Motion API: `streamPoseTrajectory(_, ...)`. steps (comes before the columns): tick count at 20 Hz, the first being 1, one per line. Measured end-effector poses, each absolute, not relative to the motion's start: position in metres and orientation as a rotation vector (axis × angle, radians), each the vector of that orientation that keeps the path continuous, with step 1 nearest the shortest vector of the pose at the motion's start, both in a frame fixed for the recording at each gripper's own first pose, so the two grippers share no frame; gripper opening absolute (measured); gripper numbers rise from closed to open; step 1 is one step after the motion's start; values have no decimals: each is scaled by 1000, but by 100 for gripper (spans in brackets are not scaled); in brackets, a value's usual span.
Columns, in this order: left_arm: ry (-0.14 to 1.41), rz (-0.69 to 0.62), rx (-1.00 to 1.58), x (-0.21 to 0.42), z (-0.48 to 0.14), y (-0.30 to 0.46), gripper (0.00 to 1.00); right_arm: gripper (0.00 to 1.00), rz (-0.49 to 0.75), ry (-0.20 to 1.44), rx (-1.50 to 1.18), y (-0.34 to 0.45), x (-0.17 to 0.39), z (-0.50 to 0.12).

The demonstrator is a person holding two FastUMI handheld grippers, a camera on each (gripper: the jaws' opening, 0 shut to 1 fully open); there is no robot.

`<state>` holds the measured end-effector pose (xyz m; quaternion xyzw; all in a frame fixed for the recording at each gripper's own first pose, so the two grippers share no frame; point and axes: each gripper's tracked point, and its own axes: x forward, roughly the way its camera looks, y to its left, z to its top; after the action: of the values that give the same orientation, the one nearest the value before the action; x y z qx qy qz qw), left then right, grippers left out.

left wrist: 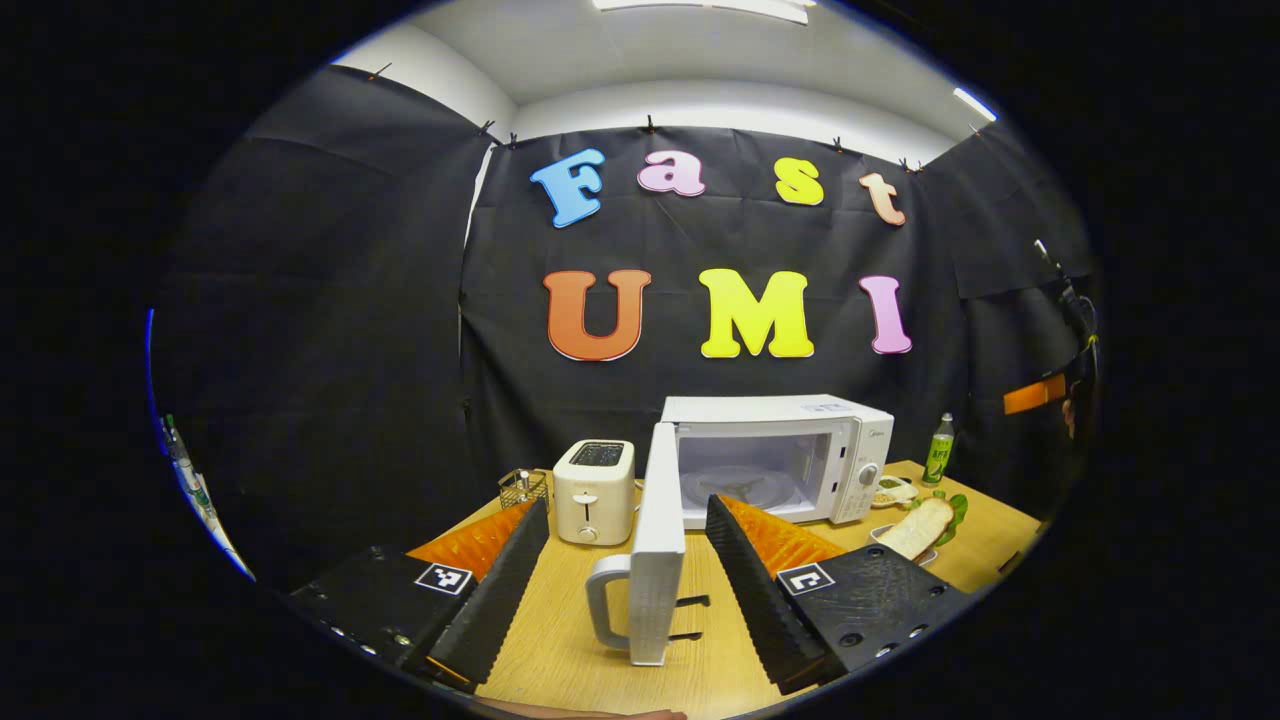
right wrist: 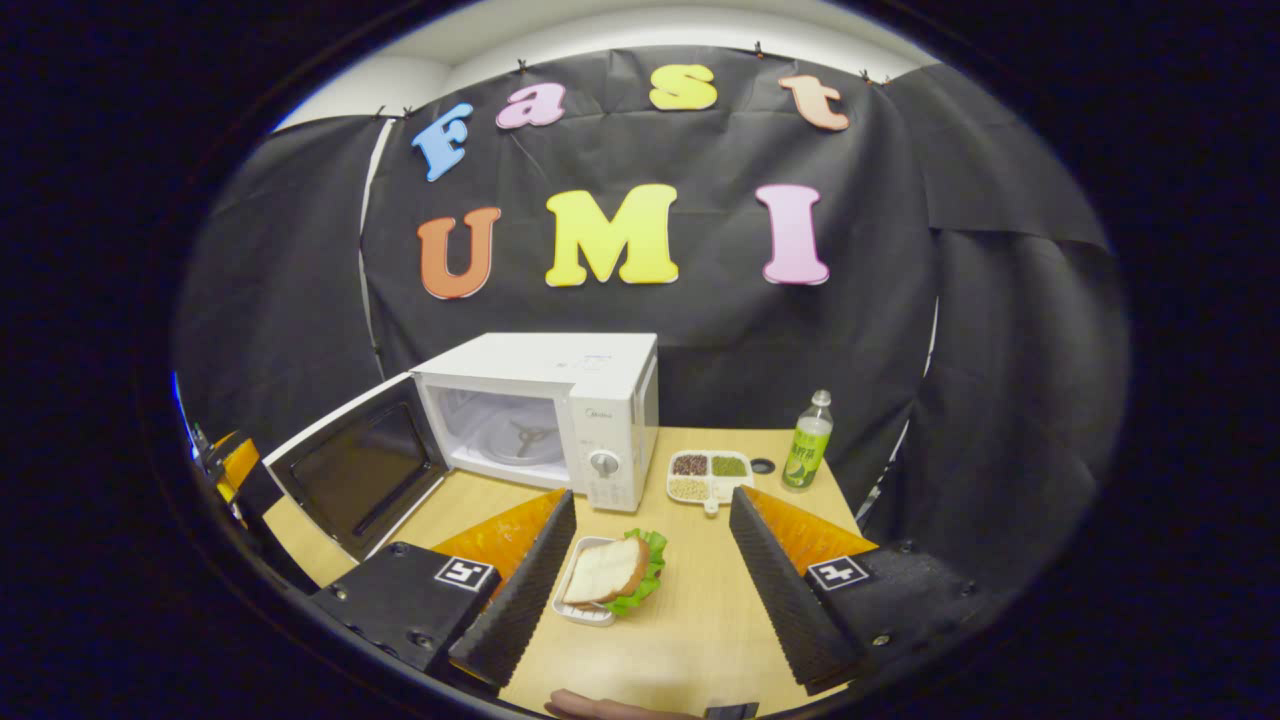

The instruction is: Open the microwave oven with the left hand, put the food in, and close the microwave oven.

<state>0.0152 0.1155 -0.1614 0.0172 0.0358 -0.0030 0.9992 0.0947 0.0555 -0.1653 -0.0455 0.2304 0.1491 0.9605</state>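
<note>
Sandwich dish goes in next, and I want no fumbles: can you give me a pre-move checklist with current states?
1. Microwave door swung fully open: ok.
2. Microwave cavity free, only the turntable inside: ok.
3. Right gripper open and lined up on the sandwich dish: ok.
4. Sandwich sits within the dish: ok.
5. Left gripper open, the door's edge between its fingers, not pressing: ok.
6. Dish fits the cavity: cannot tell.
</note>
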Motion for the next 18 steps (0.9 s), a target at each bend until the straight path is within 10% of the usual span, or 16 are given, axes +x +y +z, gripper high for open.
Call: streamPoseTrajectory(18,17,110,64,19,-111,78,94,80,643,1234,235,69,163,-323)
